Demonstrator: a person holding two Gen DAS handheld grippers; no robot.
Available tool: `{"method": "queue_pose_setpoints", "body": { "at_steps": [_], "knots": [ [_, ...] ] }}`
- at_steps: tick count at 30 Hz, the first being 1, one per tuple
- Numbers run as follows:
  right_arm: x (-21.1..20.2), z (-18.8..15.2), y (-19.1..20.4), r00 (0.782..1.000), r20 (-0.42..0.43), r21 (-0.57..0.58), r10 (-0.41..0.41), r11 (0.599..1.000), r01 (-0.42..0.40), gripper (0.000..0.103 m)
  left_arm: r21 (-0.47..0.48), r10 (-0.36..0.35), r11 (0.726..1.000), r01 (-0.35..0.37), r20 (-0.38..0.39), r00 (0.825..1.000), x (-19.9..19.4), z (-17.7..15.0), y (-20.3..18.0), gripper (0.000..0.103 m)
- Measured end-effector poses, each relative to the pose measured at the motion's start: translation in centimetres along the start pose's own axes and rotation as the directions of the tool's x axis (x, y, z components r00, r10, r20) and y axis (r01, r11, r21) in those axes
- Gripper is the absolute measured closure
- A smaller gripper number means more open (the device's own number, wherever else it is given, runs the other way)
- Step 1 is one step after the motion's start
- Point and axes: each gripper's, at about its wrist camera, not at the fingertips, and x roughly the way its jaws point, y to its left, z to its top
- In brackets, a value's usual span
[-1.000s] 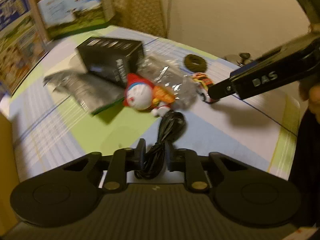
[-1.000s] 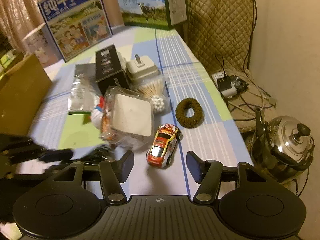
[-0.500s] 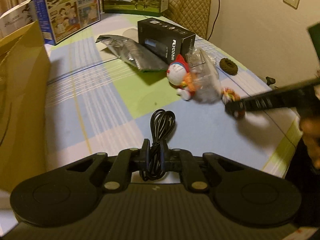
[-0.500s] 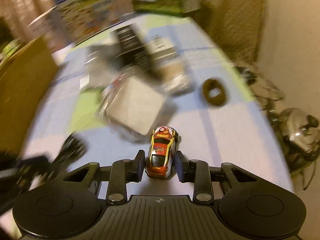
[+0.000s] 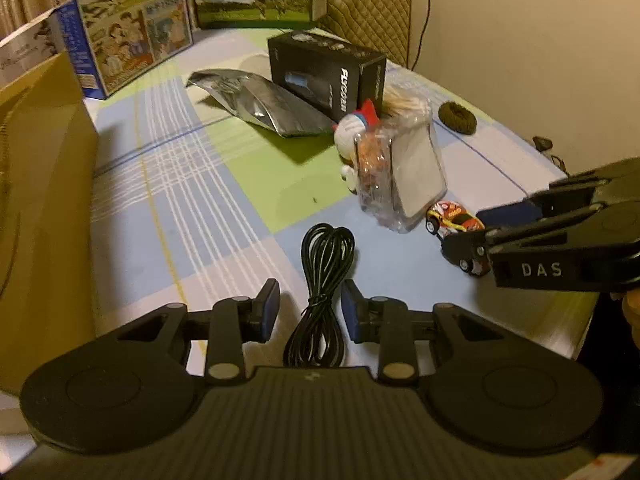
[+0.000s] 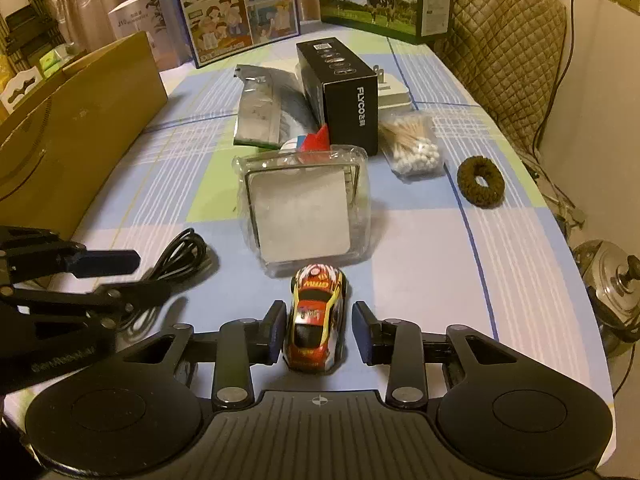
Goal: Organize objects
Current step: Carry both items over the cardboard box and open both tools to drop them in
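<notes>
A coiled black cable (image 5: pixel 322 280) lies on the checked tablecloth between the fingers of my left gripper (image 5: pixel 310 312), which is open around it. It also shows in the right wrist view (image 6: pixel 176 258). A small red and yellow toy car (image 6: pixel 316 318) sits between the fingers of my right gripper (image 6: pixel 320 334), which is open with gaps on both sides. The car also shows in the left wrist view (image 5: pixel 454 220), with the right gripper (image 5: pixel 472 242) over it.
A brown cardboard box (image 6: pixel 68 128) stands at the left. Mid-table lie a clear plastic pack (image 6: pixel 302 208), a Doraemon figure (image 5: pixel 356 128), a black FLYCO box (image 6: pixel 344 92), a silver pouch (image 5: pixel 264 104), cotton swabs (image 6: pixel 414 144) and a brown hair tie (image 6: pixel 480 182). Milk cartons (image 6: pixel 236 4) stand behind.
My left gripper, shut on the cable before, has opened around it. My right gripper, close around the toy car half a second ago, has opened wider; the car rests on the table.
</notes>
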Motion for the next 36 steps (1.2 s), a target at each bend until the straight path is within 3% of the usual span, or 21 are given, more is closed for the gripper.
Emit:
{"method": "queue_pose_setpoints", "body": {
  "at_steps": [3, 5, 7, 17, 24, 31, 36],
  "knots": [
    [0.2, 0.0, 0.4, 1.000, 0.012, -0.024, -0.021, 0.999, 0.021, 0.070, 0.018, -0.006, 1.000, 0.006, -0.024, 1.000, 0.6, -0.1, -0.2, 0.078],
    [0.3, 0.0, 0.6, 0.999, 0.016, -0.031, -0.032, 0.999, 0.033, 0.070, 0.004, -0.017, 1.000, 0.017, -0.019, 1.000, 0.5, -0.3, -0.2, 0.088],
    [0.3, -0.3, 1.0, 0.999, 0.021, -0.046, -0.046, 0.998, 0.047, 0.075, -0.014, -0.014, 1.000, 0.013, -0.029, 0.999, 0.5, -0.3, -0.2, 0.089],
    [-1.8, -0.5, 0.9, 0.998, 0.052, -0.005, -0.037, 0.999, 0.037, 0.076, -0.096, -0.016, 0.995, 0.012, -0.041, 0.999, -1.2, -0.6, 0.4, 0.089],
    [-4.9, 0.1, 1.4, 0.995, 0.099, 0.000, -0.022, 1.000, 0.022, 0.076, -0.134, -0.009, 0.991, 0.010, 0.008, 1.000, -4.3, 0.1, 0.5, 0.089],
    [-8.6, 4.0, 4.4, 0.978, 0.192, -0.047, 0.083, 0.996, -0.075, 0.076, -0.158, 0.055, 0.987, -0.036, 0.116, 0.992, -10.5, 2.1, 2.2, 0.089],
    [-10.0, 8.0, 8.8, 0.951, 0.226, -0.126, 0.212, 0.974, -0.188, 0.076, -0.209, 0.157, 0.971, -0.118, 0.181, 0.971, -15.9, 3.4, 6.4, 0.089]
  ]
}}
